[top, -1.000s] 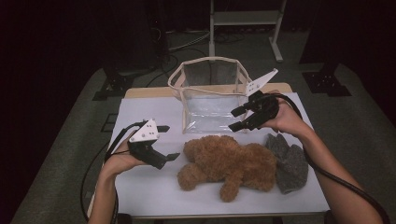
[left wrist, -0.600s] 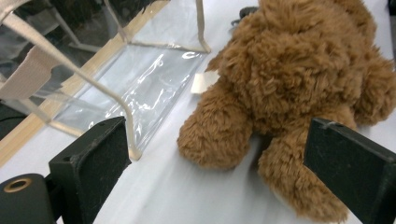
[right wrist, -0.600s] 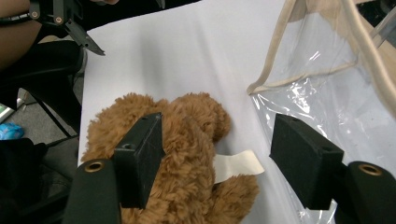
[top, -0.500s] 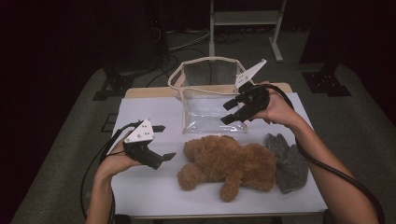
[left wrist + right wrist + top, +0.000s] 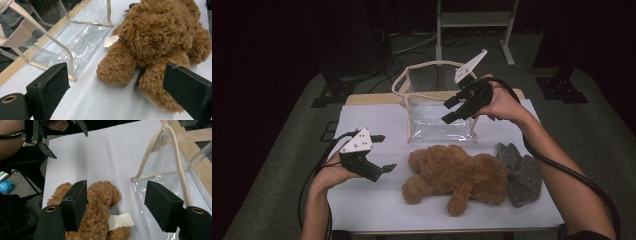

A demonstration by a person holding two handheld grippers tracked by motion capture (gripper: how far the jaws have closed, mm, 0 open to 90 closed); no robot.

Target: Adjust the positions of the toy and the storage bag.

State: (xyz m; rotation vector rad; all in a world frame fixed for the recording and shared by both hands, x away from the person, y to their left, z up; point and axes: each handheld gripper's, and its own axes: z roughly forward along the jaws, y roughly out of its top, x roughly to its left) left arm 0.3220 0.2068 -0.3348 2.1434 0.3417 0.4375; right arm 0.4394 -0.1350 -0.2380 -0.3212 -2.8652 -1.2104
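Observation:
A brown plush teddy bear (image 5: 457, 172) lies on the white table cover, just in front of a clear plastic bag (image 5: 437, 125) with cream trim that stands open-topped. My right gripper (image 5: 447, 112) hovers open over the bag's right side, jaws pointing left and down with nothing between them. Its own view looks down on the bear's head (image 5: 97, 220), a white tag (image 5: 120, 221) and the bag's corner (image 5: 175, 182). My left gripper (image 5: 387, 152) is held open left of the bear, a short gap away. Its view faces the bear (image 5: 160, 37) and the bag (image 5: 75, 42).
A grey plush item (image 5: 522, 172) lies against the bear's right side. The table's wooden far edge (image 5: 372, 98) shows behind the bag. A white metal stand (image 5: 472, 22) is on the floor beyond the table. Bare cover (image 5: 362, 210) lies at front left.
My right gripper has risen and moved toward the far side, above the bag's top edge. The left gripper, the bear and the bag have stayed put.

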